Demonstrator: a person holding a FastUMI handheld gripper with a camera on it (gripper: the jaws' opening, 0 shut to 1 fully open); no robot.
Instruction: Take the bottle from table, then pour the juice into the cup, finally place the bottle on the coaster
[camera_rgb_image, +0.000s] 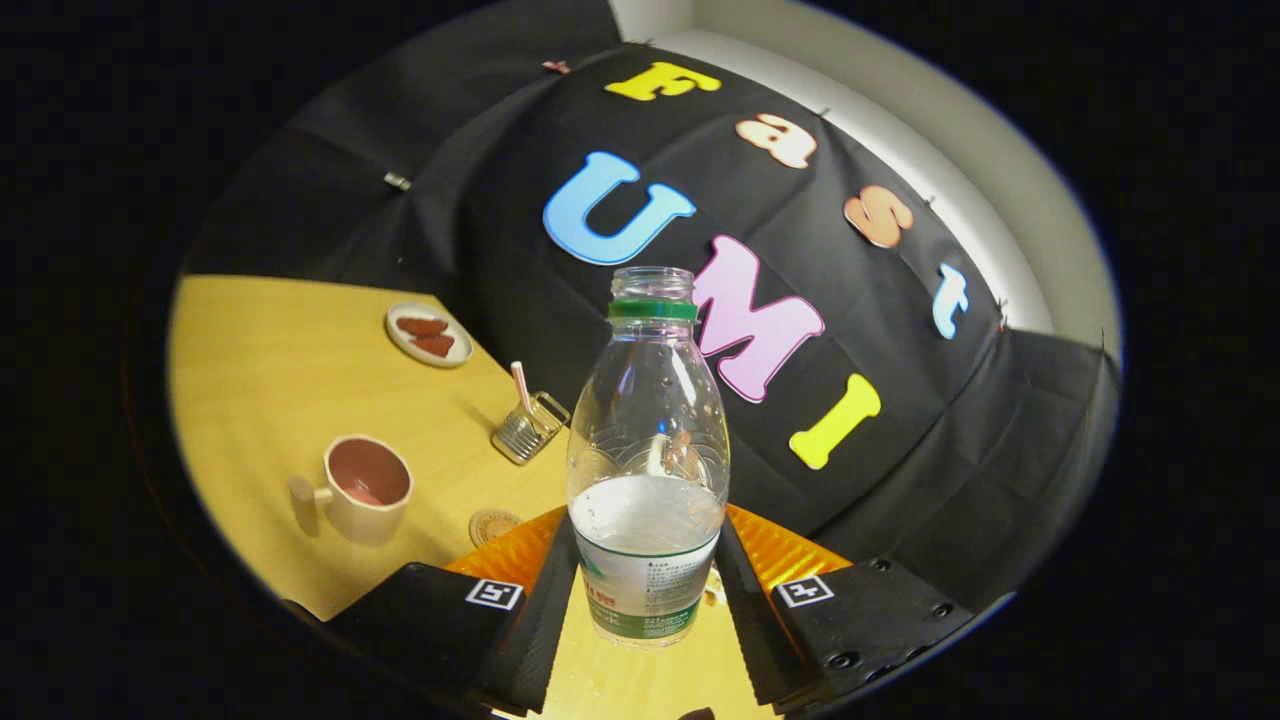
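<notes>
Gripper view showed the bottle (648, 470) at the centre of the frame, clamped between the two fingers (545, 610) of the gripper (648, 600), which pressed on its labelled lower body from either side. The bottle was uncapped, with a green neck ring, and held clear liquid in roughly its lower half. Its long axis ran nearly upright in the frame, though the table (260, 360) appeared tilted, so the true lean could not be judged. The cup (365, 488), its interior looking empty or nearly so, stood at lower left, near the left finger. The coaster (493, 524) lay between the cup and that finger, partly hidden. Farther toward upper left stood a small glass with a straw (527, 425) and a plate (429, 335) of reddish pieces. Bare tabletop lay around the cup. Pouring would probably call for a shift left and a tip of the neck toward the cup's rim.
</notes>
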